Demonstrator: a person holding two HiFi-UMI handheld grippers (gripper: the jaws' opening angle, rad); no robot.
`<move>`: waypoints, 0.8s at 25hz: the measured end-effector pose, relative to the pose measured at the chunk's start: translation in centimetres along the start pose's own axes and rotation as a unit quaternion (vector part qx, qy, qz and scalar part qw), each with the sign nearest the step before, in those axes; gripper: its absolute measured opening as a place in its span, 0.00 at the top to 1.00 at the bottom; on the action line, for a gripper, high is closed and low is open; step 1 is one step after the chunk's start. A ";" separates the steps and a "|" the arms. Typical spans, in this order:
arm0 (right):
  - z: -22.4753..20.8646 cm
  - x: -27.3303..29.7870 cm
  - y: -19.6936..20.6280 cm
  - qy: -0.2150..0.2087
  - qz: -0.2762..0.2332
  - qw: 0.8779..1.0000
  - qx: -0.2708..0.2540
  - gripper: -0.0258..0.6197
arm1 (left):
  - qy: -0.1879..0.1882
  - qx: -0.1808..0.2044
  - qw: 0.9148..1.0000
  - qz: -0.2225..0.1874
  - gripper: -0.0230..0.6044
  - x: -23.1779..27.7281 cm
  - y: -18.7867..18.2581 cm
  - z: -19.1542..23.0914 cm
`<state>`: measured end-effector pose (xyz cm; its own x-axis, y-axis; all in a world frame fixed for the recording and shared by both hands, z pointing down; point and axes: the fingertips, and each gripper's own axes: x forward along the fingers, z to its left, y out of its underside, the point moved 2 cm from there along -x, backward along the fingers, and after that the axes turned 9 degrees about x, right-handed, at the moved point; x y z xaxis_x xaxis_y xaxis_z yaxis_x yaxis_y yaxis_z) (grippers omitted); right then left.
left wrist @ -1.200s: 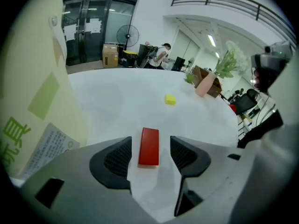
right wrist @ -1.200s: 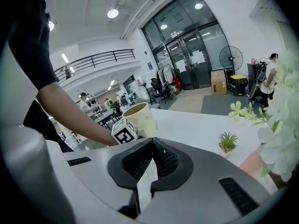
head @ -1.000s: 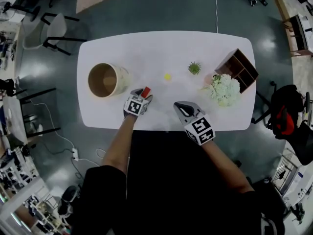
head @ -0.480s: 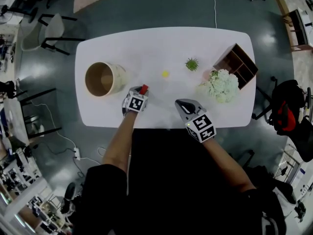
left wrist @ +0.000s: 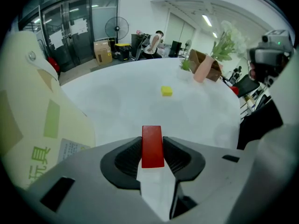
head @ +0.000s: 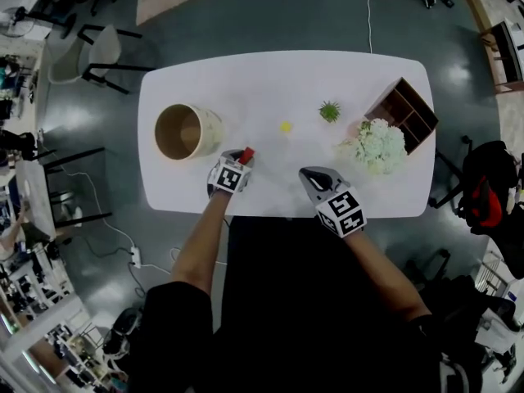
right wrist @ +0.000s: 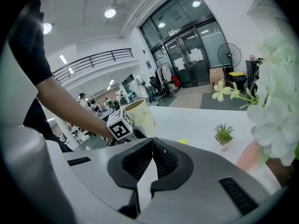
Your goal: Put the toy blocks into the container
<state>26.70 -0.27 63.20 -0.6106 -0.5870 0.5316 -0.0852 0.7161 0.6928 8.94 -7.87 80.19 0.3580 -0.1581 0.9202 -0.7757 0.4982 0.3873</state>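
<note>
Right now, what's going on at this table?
A person works at a white table with a gripper in each hand. The left gripper has just been closing its jaws and now pinches a red block, close beside the tan container. The right gripper hangs near the table's front edge, jaws shut on nothing. A yellow block lies loose farther out on the table, not yet picked up.

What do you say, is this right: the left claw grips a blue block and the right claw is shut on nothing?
No. The block in the left claw is red, not blue, as the left gripper view shows; its jaws have just been closing on it. The rest stands: the right claw is shut on nothing.
</note>
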 end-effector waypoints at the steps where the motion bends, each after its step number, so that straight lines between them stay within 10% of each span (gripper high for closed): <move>1: 0.0 0.2 -0.1 -0.003 -0.001 1.000 -0.002 0.96 | -0.001 0.000 1.000 -0.001 0.75 -0.3 0.0 0.0; 20: 7.4 6.6 -3.7 -0.014 -0.018 0.999 -0.038 0.96 | 0.055 0.038 0.997 -0.040 0.75 -12.7 0.6 1.1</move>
<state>17.10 -3.99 60.54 -0.6304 -0.6003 0.4922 -0.0485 0.6633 0.7468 3.37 -6.55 68.78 0.4721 -0.0981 0.8760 -0.7783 0.4202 0.4665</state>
